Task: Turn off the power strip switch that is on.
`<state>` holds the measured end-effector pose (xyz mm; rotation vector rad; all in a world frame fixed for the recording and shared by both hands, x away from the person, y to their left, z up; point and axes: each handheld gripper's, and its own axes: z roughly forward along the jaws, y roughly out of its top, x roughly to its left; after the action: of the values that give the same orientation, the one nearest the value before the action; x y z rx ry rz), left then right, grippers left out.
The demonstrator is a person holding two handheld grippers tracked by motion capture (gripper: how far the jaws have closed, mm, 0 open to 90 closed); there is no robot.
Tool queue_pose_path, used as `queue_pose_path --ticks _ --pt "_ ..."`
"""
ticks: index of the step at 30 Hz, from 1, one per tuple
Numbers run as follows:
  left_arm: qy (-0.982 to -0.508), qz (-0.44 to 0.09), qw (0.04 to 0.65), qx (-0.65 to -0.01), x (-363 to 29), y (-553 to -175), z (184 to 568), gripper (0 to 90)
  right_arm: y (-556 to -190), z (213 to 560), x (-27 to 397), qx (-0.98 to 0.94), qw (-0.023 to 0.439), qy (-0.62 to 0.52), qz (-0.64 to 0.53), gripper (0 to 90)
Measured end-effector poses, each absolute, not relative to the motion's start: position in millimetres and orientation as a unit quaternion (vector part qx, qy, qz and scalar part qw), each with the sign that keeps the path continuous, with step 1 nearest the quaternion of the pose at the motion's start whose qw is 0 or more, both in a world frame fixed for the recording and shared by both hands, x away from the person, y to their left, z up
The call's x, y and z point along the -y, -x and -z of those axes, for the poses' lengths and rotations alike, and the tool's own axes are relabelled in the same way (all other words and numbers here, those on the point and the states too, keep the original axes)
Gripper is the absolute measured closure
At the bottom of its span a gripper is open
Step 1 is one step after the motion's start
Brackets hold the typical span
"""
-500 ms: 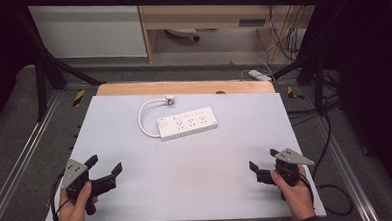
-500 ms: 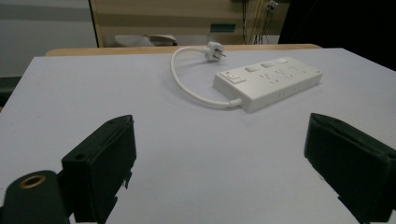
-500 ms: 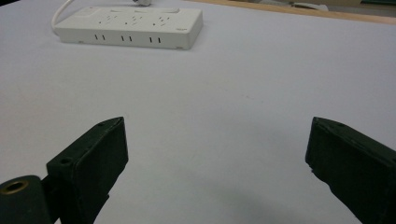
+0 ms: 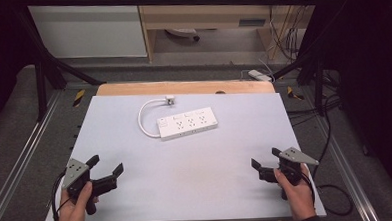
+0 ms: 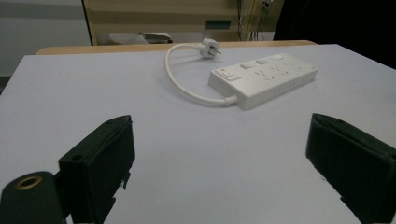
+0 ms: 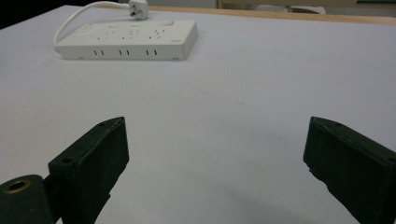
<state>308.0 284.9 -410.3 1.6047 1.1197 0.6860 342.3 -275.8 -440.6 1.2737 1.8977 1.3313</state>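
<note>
Left tongs (image 4: 106, 167): held in a hand at the near left corner of the table, jaws spread wide, nothing between them, pointing toward the table's middle.
Right tongs (image 4: 264, 160): held in a hand at the near right corner, jaws likewise spread wide and empty, above bare tabletop.
Hands: the left hand (image 4: 77, 206) and right hand (image 4: 296, 188) come in from the near edge, each wrapped around a handle.
Power strip (image 4: 187, 123): white, lying flat toward the far middle of the table, well apart from both tongs.
Cord (image 4: 143, 122): short and white, curling in a loop from the strip's left end.
Plug (image 4: 170, 97): at the cord's end, resting near the far edge.
Table (image 4: 187, 191): pale grey top with a wooden strip along its far side.
</note>
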Motion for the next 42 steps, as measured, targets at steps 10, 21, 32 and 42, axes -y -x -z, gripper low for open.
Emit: queue_pose_path --ticks 10,21,32,42 --pt "-0.668 -0.284 0.51 -0.462 -284 -307 410 7.4 -340 433 276 -0.681 0.254 -0.454 -0.515 5.5" --pt "-0.671 -0.281 0.507 -0.462 -284 -307 411 7.3 -340 427 273 -0.677 0.244 -0.459 -0.521 2.6" --pt "-0.673 -0.279 0.508 -0.46 -283 -307 412 7.3 -347 413 262 -0.687 0.242 -0.448 -0.519 3.5" --pt "-0.68 -0.278 0.494 -0.466 -280 -309 415 7.1 -365 409 252 -0.68 0.234 -0.459 -0.522 4.2"
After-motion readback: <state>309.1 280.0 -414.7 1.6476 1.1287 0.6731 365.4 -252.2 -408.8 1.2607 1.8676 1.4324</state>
